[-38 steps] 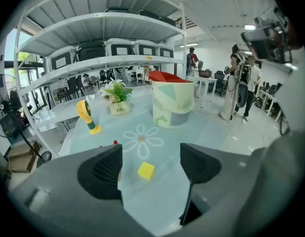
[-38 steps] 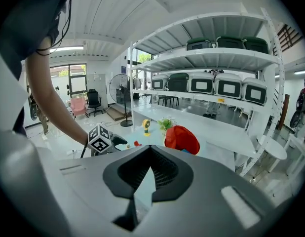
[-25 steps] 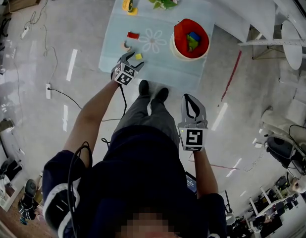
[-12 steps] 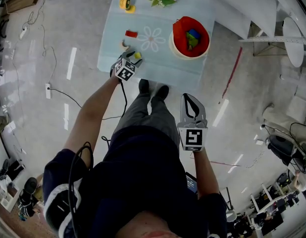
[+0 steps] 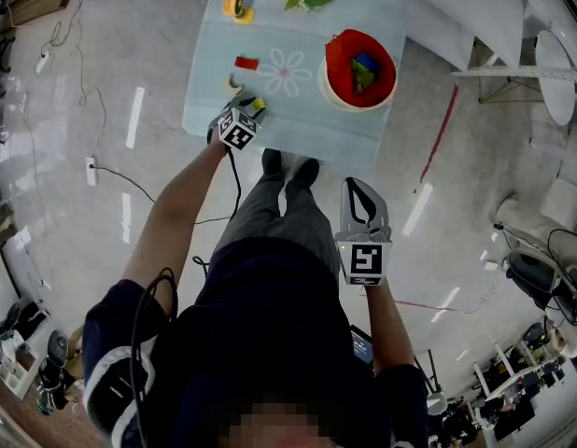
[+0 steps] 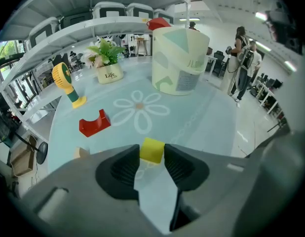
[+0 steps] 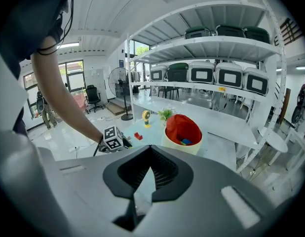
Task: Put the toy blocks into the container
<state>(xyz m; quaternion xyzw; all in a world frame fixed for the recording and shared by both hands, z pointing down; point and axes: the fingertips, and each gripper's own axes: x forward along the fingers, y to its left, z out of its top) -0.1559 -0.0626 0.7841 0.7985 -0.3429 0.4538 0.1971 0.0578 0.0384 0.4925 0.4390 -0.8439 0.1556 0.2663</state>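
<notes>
On the pale blue table (image 6: pixel 207 117) a small yellow block (image 6: pixel 152 150) sits between the pads of my left gripper (image 6: pixel 152 154). The jaws have just been closing and both pads now touch its sides. In the head view this gripper (image 5: pixel 247 115) stands at the table's near left with the yellow block (image 5: pixel 259 106) at its tip. A red arch block (image 6: pixel 94 123) and a tan block (image 6: pixel 81 153) lie further left. The cream container (image 6: pixel 178 60) with a red lining (image 5: pixel 361 56) holds blue and green blocks. My right gripper (image 5: pixel 363 194) hangs shut and empty off the table.
A yellow toy fan (image 6: pixel 66 83) and a small potted plant (image 6: pixel 107 58) stand at the table's far edge. White shelving with bins runs behind the table. The person's legs and shoes (image 5: pixel 287 168) are at the near edge. A cable (image 5: pixel 130 185) trails across the floor at left.
My left gripper has shifted toward the yellow block and sunk to the table, and its jaws have narrowed around the block. The right gripper has kept still.
</notes>
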